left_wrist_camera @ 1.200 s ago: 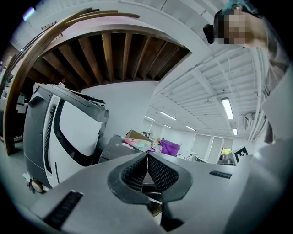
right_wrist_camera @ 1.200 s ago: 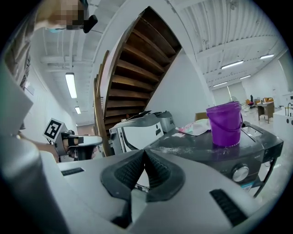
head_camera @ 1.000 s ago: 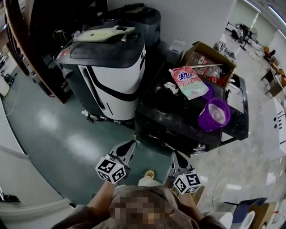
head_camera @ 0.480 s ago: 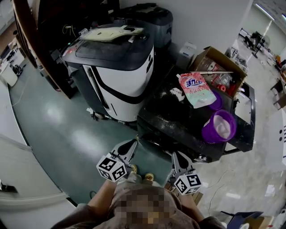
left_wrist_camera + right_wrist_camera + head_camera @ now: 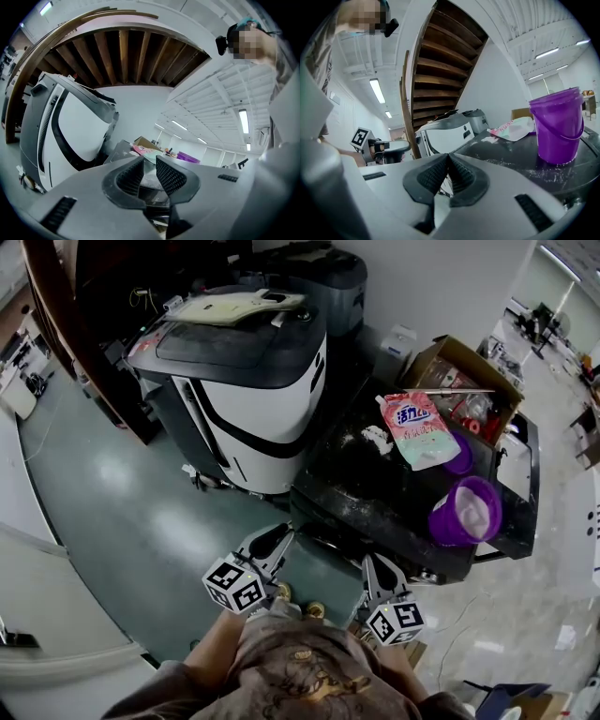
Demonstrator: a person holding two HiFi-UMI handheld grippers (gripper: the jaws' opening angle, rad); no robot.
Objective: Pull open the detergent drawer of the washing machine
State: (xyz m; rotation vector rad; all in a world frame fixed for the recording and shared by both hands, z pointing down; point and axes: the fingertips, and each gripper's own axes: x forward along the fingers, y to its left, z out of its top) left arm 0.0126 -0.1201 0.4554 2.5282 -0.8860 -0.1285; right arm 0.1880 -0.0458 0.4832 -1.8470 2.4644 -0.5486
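Observation:
A black machine with a dusty top (image 5: 361, 486) stands ahead of me in the head view; I cannot make out its detergent drawer. My left gripper (image 5: 273, 538) hovers just short of its near left corner. Its jaws are opening: the left gripper view shows the left gripper (image 5: 150, 162) with a narrow gap and nothing in it. My right gripper (image 5: 376, 569) hangs in front of the machine's near edge. In its own view the right gripper (image 5: 448, 157) is shut, tips touching, holding nothing.
A purple bucket (image 5: 466, 510), a pink detergent pouch (image 5: 418, 430) and white powder lie on the black top. A white-and-black machine (image 5: 246, 395) stands to its left, a cardboard box (image 5: 461, 379) behind. Wooden stairs (image 5: 440, 56) rise at the far left.
Both grippers have edged forward toward the black machine's near edge. The left jaws, closed before, have parted a little.

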